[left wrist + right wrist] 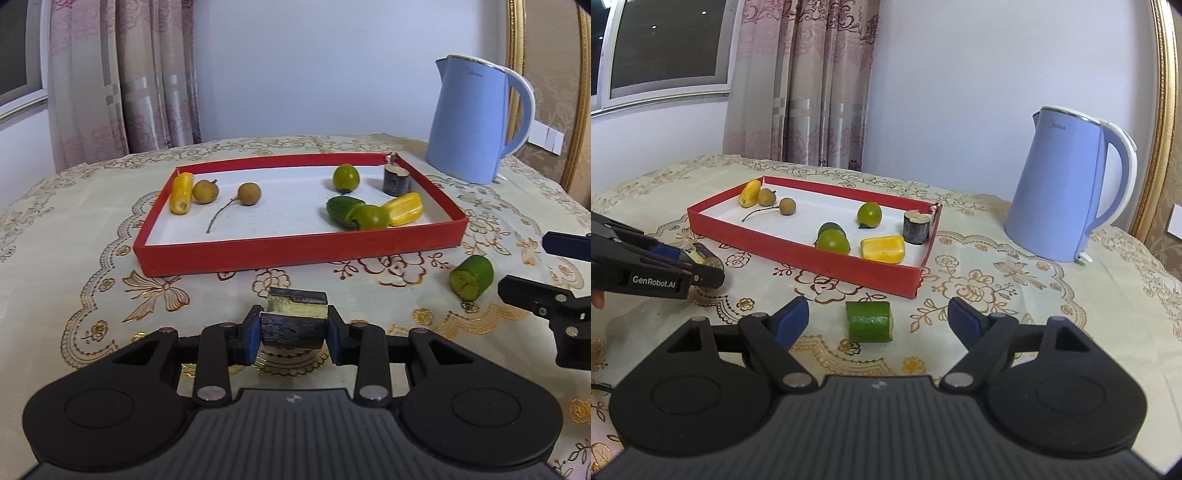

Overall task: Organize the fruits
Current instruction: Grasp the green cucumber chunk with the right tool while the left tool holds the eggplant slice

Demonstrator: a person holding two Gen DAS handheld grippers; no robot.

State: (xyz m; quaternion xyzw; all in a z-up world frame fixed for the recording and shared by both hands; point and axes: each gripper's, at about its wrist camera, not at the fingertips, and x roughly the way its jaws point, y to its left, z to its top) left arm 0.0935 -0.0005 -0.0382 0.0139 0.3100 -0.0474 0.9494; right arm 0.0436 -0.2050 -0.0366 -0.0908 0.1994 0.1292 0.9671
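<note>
Before the red tray [295,254], left tongs [293,326] clamp a dark chunk [293,325]; right tongs [877,319] gape

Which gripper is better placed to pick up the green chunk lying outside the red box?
Right. The right gripper is open with the green chunk lying on the table between its fingers. The left gripper is shut on a dark piece.

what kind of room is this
Most likely a room in a home, perhaps a dining corner. A table with an embroidered tablecloth carries a blue electric kettle, and patterned curtains hang beside a window.
</note>
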